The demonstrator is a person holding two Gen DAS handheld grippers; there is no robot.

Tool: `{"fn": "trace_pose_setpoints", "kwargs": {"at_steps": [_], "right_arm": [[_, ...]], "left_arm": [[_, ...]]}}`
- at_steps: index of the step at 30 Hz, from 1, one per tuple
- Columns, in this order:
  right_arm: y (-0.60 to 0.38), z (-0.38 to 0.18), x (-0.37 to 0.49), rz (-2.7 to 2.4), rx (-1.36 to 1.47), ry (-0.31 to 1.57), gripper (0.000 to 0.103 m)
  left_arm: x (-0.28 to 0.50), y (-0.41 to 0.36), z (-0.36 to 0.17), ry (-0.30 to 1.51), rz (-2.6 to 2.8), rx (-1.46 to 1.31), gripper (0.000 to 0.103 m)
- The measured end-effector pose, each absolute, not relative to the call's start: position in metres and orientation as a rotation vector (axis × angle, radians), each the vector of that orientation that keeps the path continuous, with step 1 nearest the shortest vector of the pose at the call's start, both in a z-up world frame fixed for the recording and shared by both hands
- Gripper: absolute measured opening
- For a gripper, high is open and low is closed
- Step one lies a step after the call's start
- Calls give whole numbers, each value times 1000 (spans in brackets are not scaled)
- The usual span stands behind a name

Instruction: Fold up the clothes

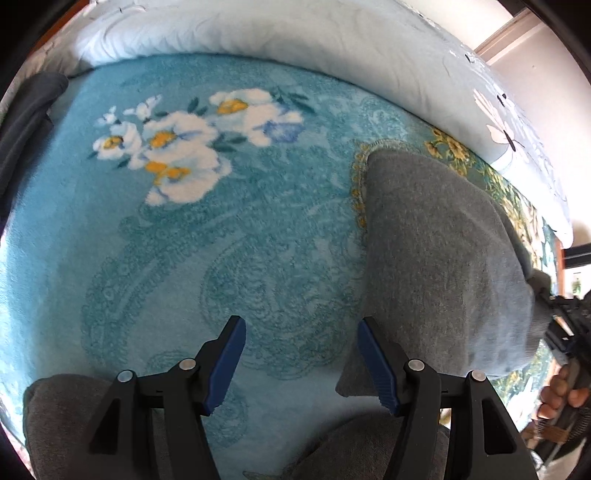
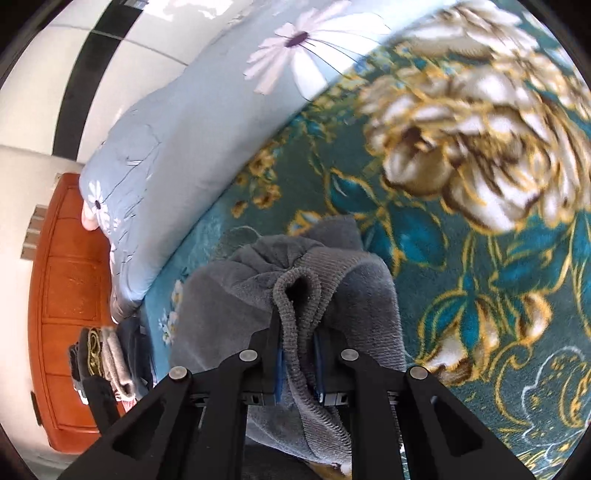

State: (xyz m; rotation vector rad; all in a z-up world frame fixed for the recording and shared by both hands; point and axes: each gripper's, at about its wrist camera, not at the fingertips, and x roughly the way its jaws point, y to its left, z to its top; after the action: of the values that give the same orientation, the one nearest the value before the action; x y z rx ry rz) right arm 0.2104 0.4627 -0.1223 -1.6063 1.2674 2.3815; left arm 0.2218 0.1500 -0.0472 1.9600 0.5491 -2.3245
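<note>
A grey knit garment (image 1: 436,251) lies on a blue floral blanket (image 1: 184,240), stretched toward the right. More grey fabric (image 1: 62,417) lies under my left gripper (image 1: 301,328), which is open and empty, its blue pads apart above the blanket. My right gripper (image 2: 298,332) is shut on the ribbed cuff (image 2: 295,295) of the grey garment (image 2: 369,295), and lifts it off the blanket. In the left wrist view the right gripper (image 1: 565,332) shows at the far right edge, held by a hand.
A light blue quilt with daisy prints (image 1: 295,29) lies along the far side of the bed (image 2: 177,129). A dark garment (image 1: 26,110) lies at the far left. Folded clothes (image 2: 107,358) are stacked by an orange wooden cabinet (image 2: 66,295).
</note>
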Motion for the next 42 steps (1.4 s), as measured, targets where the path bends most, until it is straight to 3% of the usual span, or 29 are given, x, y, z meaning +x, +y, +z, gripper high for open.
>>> {"fn": "trace_pose_setpoints", "kwargs": {"at_steps": [9,14,17,21,27,29,31,37,42], "right_arm": [[446,-89,197,2520,-1581,1297,14],[443,-99,192,2479,-1623,1244,14],[456,-121,200,2365,-1636,1298,14],[466,-139,211,2298,-1635,1343,15],[469,-142,211,2261,-1653,1330,23],[470,-136,211,2268,-1655,1307,37],[477,-126,218,2285,-1627,1297,43],[505,-93,243,2284,-1524,1142,44],[466,-66,225,2449,-1574,1044,44]], "left_arm": [[216,164,-6,741,-2587,1843,67],[212,193,-7,671,-2667,1912,67],[207,198,-26,520,-2581,1992,67],[211,186,-55,551,-2455,2042,67],[218,175,-65,623,-2433,2064,67],[222,172,-59,646,-2468,2060,67],[226,166,-49,672,-2501,2039,67],[220,144,-21,666,-2556,1881,67],[201,186,-5,618,-2691,1937,67]]}}
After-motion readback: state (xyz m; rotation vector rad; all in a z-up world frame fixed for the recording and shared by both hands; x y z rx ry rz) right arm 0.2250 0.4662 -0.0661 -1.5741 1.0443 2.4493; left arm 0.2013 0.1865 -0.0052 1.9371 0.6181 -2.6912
